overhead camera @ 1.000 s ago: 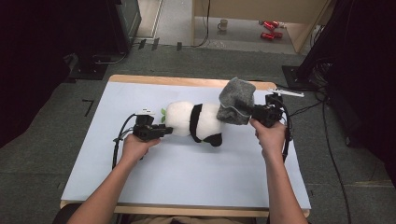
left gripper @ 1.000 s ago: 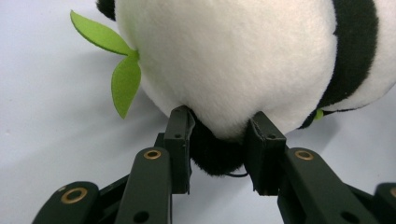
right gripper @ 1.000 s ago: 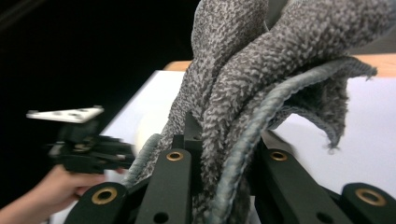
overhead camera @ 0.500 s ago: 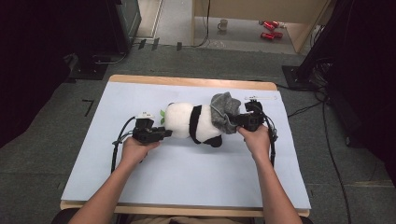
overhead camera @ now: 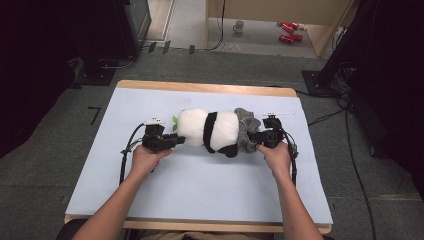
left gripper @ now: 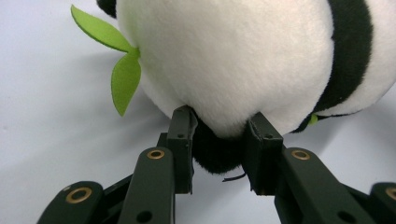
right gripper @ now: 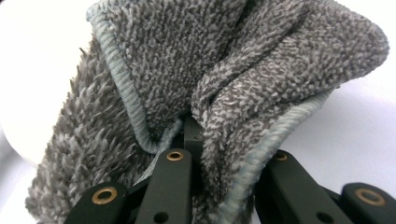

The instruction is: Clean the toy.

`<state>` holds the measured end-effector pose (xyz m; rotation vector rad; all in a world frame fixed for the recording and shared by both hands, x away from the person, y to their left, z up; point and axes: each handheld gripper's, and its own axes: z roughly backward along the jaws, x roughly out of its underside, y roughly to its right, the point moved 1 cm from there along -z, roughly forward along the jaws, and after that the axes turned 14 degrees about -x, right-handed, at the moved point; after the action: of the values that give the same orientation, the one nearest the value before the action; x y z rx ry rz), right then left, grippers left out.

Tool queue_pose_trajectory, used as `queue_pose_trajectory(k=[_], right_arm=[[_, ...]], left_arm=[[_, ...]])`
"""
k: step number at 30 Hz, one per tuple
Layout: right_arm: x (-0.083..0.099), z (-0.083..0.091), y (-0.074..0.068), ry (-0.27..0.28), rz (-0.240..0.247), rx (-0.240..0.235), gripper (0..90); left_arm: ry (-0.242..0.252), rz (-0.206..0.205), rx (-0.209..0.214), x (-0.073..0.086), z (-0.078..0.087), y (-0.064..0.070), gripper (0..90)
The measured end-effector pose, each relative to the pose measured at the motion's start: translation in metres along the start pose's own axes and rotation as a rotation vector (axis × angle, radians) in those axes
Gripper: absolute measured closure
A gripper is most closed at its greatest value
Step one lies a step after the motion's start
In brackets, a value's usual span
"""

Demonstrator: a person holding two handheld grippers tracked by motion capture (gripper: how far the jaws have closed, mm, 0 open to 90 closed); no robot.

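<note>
Your left tongs (left gripper: 218, 140) pinch the plush panda (overhead camera: 207, 130) lying on the tabletop (overhead camera: 200, 190); your right tongs (right gripper: 219, 144) clamp the grey cloth (right gripper: 224, 70) against its other end.

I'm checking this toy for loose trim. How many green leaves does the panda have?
2, both at one spot on the plush panda: one green leaf points up and away, the other hangs toward the table. More could be hidden underneath.

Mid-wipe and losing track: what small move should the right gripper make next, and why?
Probably rub the grey cloth along the panda. The right gripper has it pressed to one end, while the left gripper pinches the other end steady.
</note>
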<state>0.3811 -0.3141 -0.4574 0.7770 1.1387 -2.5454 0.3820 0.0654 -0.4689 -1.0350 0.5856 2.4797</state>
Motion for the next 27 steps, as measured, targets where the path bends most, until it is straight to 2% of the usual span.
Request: queue_pose_trajectory(k=[3,5,7,9,13,18,21,23,25,27], right_arm=[[-0.002,0.014,-0.001,0.040,0.001,-0.002,80.1],[-0.006,0.028,-0.009,0.086,0.014,-0.013,80.2],[-0.011,0.041,-0.019,0.133,0.037,-0.042,80.1],[-0.016,0.051,-0.033,0.163,0.070,-0.065,80.1],[-0.022,0.060,-0.062,0.185,0.137,-0.107,80.0],[-0.025,0.049,-0.096,0.153,0.208,-0.185,80.0],[-0.021,0.029,-0.109,0.082,0.248,-0.198,79.9],[-0.018,0.013,-0.108,0.039,0.257,-0.180,79.8],[-0.014,0.001,-0.099,0.011,0.247,-0.157,79.8],[-0.010,-0.007,-0.088,-0.014,0.246,-0.098,79.8]], left_arm=[[0.003,0.012,0.000,-0.002,-0.001,0.000,68.4],[0.003,0.024,0.004,-0.003,-0.001,-0.001,68.5],[0.002,0.038,0.010,-0.004,-0.001,-0.001,68.4],[0.004,0.032,0.008,-0.004,0.001,0.000,68.4],[0.006,0.013,0.004,-0.005,0.005,0.006,68.4],[0.002,0.020,0.022,-0.005,0.011,0.010,68.4],[0.003,0.032,0.031,-0.003,0.014,0.012,68.4],[-0.001,0.027,0.030,-0.001,0.016,0.014,68.4],[0.000,0.004,0.011,0.000,0.016,0.015,67.8],[-0.004,-0.010,0.001,0.002,0.014,0.015,64.6]])
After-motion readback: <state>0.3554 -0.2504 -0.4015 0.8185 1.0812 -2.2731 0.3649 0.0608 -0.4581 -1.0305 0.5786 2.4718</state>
